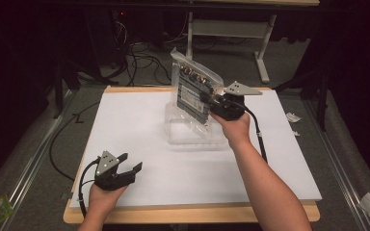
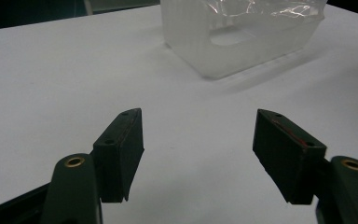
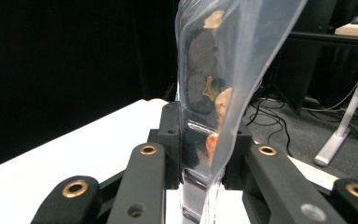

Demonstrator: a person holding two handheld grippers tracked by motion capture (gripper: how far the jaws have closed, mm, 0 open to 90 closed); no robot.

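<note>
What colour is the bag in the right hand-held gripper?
Clear plastic bag, dark contents inside; right gripper view shows it best.

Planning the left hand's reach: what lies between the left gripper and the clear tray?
Bare white board. In the left gripper view, nothing sits between the open left gripper and the clear tray. The high view agrees.

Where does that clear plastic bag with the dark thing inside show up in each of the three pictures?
High view: the bag is upper middle, held upright by the right gripper.
Left gripper view: a crinkled bit of clear film at the top edge, perhaps the bag.
Right gripper view: centre, clamped between the jaws.
Shared landmark: the white table.
</note>
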